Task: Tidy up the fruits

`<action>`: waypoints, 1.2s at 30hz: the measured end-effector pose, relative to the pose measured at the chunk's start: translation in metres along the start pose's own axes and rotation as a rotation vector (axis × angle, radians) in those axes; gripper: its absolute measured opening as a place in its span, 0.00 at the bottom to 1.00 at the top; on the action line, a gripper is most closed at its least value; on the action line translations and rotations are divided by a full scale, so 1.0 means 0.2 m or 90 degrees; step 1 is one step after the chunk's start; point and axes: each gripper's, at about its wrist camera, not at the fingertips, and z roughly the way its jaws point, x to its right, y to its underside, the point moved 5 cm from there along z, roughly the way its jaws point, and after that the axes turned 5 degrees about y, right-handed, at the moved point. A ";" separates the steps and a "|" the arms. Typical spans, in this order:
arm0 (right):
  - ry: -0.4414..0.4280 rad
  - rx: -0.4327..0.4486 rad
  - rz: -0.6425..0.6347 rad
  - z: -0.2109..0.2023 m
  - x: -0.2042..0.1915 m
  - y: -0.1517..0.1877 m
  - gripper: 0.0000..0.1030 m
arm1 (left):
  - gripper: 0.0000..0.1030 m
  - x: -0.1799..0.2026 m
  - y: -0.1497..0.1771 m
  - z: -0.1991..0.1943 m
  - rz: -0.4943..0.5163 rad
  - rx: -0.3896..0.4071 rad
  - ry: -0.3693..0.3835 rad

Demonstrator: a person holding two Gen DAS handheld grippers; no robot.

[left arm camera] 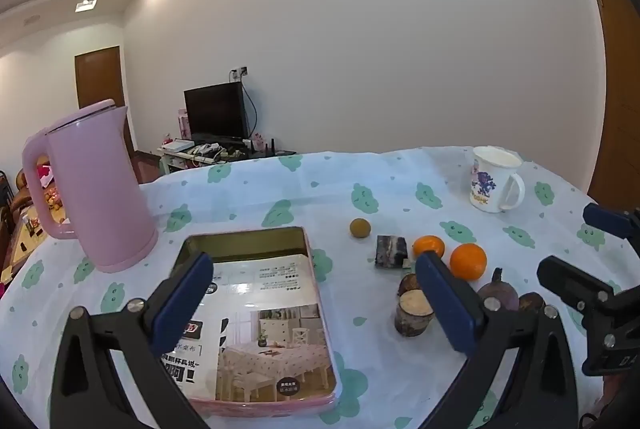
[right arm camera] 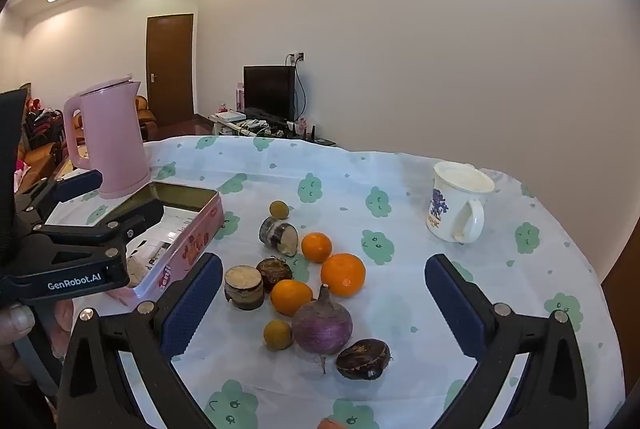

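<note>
Nothing is picked up yet, so the step in hand looks like choosing a first fruit and bringing it to the pink tin. The right claw hangs above the tabletop with its jaws spread as wide as they go, empty and touching nothing; the pile lies between and just ahead of its blue pads: three oranges, the nearest just ahead of the left pad, a purple turnip and a small brownish fruit. I would lower straight over that orange, which lies close against the turnip, and close gently. The left claw is likewise spread and empty, poised over the tin, whose open tray lies directly under and between its pads.
</note>
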 end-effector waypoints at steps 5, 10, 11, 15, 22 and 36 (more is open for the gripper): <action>-0.013 0.000 0.007 -0.02 0.01 -0.01 0.99 | 1.00 -0.05 0.00 0.00 0.005 0.005 -0.004; -0.007 0.004 0.003 -0.01 -0.03 0.00 0.99 | 1.00 -0.06 0.00 0.00 -0.001 0.005 -0.007; -0.007 0.005 0.003 -0.01 -0.04 -0.01 0.99 | 1.00 -0.06 0.00 0.01 -0.001 0.006 -0.006; -0.010 0.018 0.016 -0.04 0.00 -0.01 0.99 | 1.00 -0.06 0.00 -0.01 0.002 0.008 -0.007; -0.015 0.021 0.022 -0.05 0.01 -0.02 0.99 | 1.00 -0.05 0.00 -0.02 0.005 0.011 -0.010; -0.015 0.017 0.027 -0.05 0.02 -0.01 0.99 | 1.00 -0.04 0.00 -0.03 0.007 0.013 -0.012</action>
